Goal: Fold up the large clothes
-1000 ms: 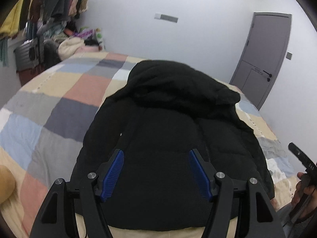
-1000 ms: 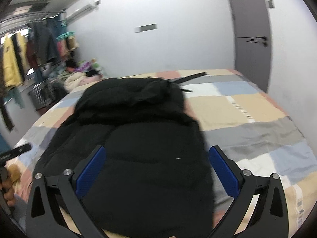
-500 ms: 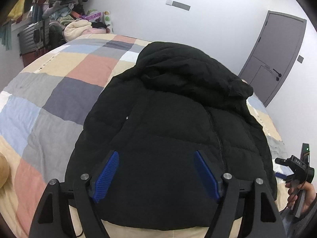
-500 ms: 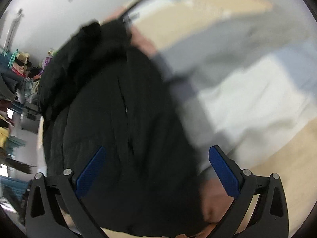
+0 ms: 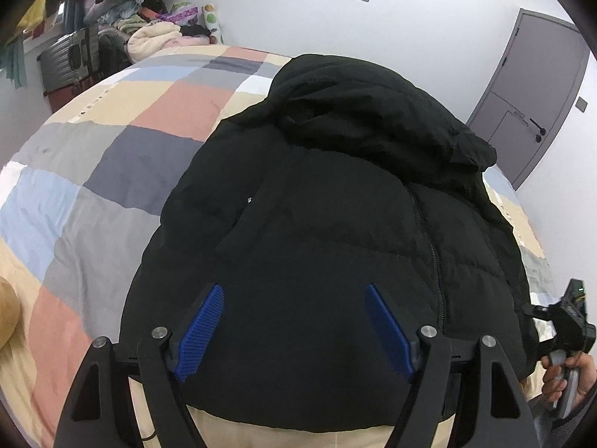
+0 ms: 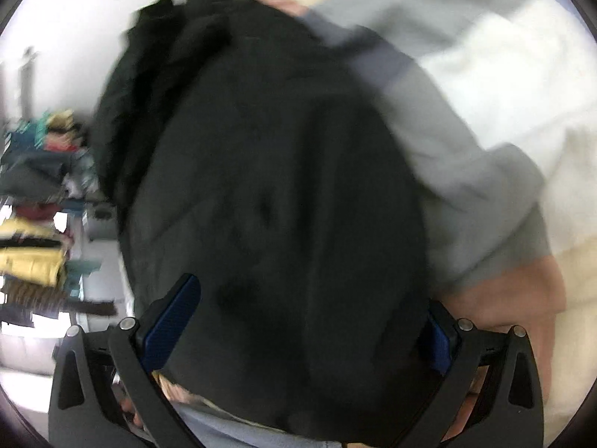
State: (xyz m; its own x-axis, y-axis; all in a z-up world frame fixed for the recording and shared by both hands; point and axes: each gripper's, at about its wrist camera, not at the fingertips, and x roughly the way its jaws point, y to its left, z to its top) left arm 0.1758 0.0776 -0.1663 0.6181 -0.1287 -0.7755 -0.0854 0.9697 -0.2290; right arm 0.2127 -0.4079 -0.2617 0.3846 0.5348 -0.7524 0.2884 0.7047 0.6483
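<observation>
The black puffer jacket [image 5: 335, 224] lies spread on the bed [image 5: 123, 156], front up, its zip running down the right half and its hood [image 5: 373, 112] bunched at the far end toward the wall. It covers the middle of the patchwork bedspread, with coloured squares showing to its left and a narrow strip showing to its right. The near hem of the jacket sits just ahead of the left gripper [image 5: 294, 321], whose blue pads stand well apart over the dark fabric; from this view I cannot tell whether they touch it, and nothing is pinched between them. In the blurred right wrist view the same jacket [image 6: 268, 194] fills the space between the fingers of the right gripper [image 6: 302, 328], which are spread wide on either side of the hem without visibly pressing on it. A grey door [image 5: 537, 89] stands in the far right corner. A heap of clothes [image 5: 160, 33] sits at the far left beyond the bed. At the right edge of the left wrist view, a hand [image 5: 567, 373] grips the handle of the other gripper.
</observation>
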